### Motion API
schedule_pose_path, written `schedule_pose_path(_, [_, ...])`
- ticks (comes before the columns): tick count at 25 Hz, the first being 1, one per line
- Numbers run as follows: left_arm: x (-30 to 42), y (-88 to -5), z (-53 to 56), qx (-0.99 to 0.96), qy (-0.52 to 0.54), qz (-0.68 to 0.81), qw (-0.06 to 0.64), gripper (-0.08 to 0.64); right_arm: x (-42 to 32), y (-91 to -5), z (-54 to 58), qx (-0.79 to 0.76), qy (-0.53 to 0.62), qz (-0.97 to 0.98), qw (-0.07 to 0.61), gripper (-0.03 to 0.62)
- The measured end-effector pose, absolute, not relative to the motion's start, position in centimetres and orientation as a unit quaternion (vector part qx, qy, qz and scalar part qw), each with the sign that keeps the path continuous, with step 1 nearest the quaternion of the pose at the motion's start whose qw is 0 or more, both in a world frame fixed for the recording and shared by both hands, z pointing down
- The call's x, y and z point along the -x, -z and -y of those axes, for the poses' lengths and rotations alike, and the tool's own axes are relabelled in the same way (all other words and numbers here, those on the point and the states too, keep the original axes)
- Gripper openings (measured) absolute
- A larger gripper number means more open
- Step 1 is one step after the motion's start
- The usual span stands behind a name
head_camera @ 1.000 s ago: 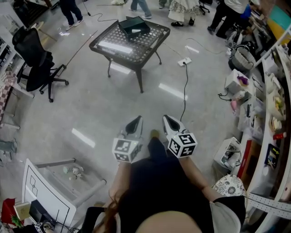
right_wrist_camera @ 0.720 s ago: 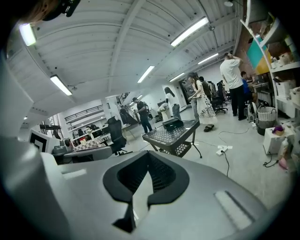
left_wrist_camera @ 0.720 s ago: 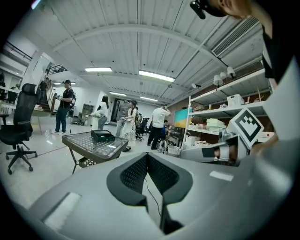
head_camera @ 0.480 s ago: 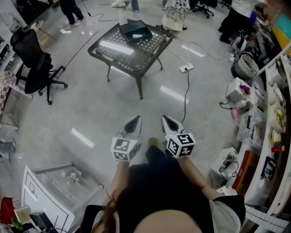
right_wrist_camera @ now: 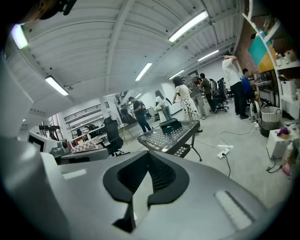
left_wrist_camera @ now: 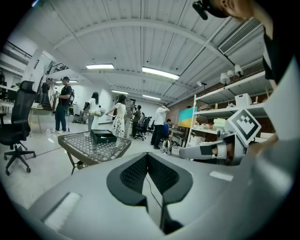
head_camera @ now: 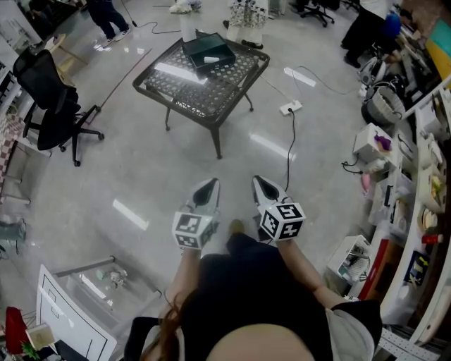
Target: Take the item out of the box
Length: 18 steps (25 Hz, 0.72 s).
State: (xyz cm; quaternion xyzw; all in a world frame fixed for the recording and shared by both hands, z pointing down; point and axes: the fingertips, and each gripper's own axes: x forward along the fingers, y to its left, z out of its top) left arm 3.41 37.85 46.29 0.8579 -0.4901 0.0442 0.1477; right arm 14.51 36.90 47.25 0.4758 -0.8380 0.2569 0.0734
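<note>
The left tongs [head_camera: 208,189] and right tongs [head_camera: 263,186] are both closed and empty, side by side. Well ahead of them, the dark box [head_camera: 209,49] sits on the worktop [head_camera: 184,90].

The dark box [head_camera: 209,49] on the far table [head_camera: 201,93] is too small to show what lies inside. The people [head_camera: 106,14] beyond it are cut off by the picture's far edge, and the shelves [head_camera: 431,151] by its right edge.
</note>
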Motion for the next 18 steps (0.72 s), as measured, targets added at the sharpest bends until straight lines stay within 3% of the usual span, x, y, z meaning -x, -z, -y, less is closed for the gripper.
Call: schedule_pose_path(18, [-3.8, -47.0, -31.4, -0.845, -0.039, 0.513, 0.142, 0.008, -14.4, -48.5, -30.1, -0.449, -0.258, 0.852, 0.073, 0.000])
